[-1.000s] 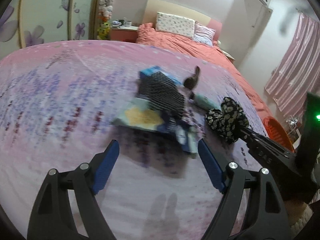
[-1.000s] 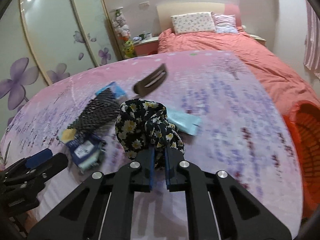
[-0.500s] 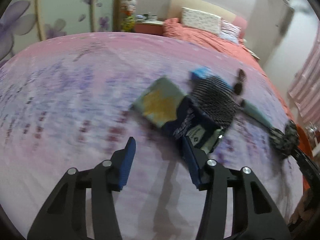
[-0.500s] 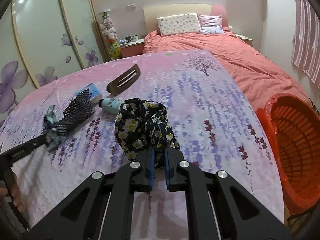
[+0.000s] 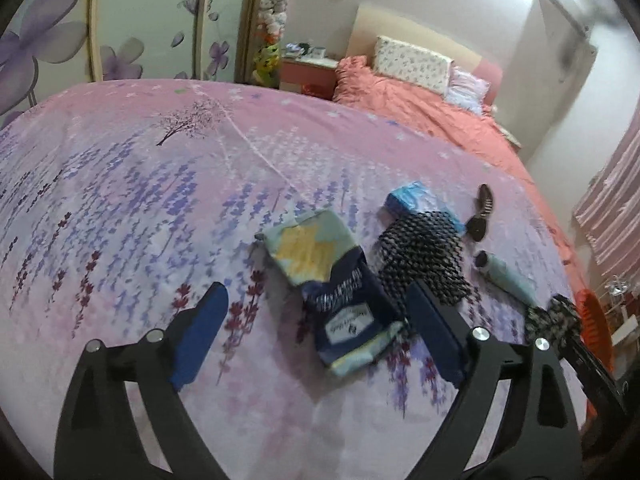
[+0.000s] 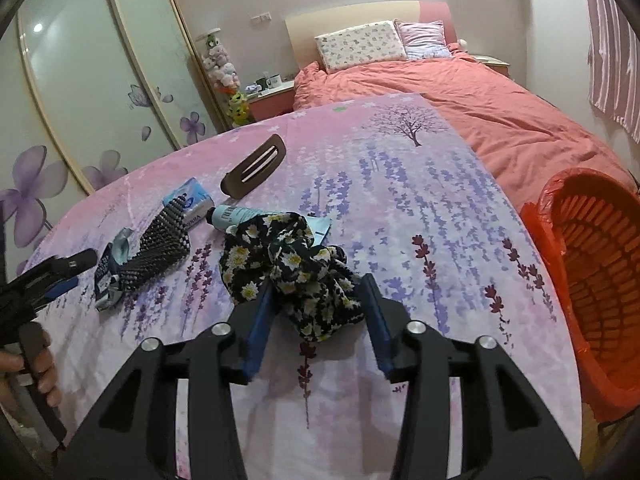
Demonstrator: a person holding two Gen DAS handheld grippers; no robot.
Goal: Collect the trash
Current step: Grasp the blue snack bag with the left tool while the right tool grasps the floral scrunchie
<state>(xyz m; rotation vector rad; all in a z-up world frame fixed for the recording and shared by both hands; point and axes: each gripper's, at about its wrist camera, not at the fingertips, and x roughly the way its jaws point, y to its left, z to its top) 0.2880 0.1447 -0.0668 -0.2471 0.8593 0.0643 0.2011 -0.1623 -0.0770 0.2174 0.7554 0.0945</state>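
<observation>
Here, in the right wrist view, the right tool (image 6: pixel 318 320) stands with its blue fingers spread wide at lower centre of the frame, and the black floral cloth (image 6: pixel 290 268) lies bunched on the desk (image 6: pixel 420 216) between them. Whether either pad touches the cloth cannot be told. Just above the cloth a pale blue tube (image 6: pixel 244 214) lies flat, its far end hidden under the fabric. Up and left of it sit a blue tissue pack (image 6: pixel 192 200) and a brown hair clip (image 6: pixel 254 166). A black mesh brush (image 6: pixel 158 248) lies at centre left, overlapping a crumpled navy wrapper (image 6: pixel 106 276). At the right edge of the frame an orange basket (image 6: pixel 600 280) lined with a red bag stands beside the desk, well apart from the cloth.

In the left wrist view, the left tool (image 5: pixel 316 340) is also wide open at the bottom of the frame, holding nothing. The navy wrapper (image 5: pixel 352 320) lies flat between and just ahead of its fingers, near the right one, with a pale green and yellow packet (image 5: pixel 308 248) touching its upper end. The mesh brush (image 5: pixel 424 256) sits right of these. The floral cloth (image 5: pixel 550 318) shows small at the right edge, blurred.
</observation>
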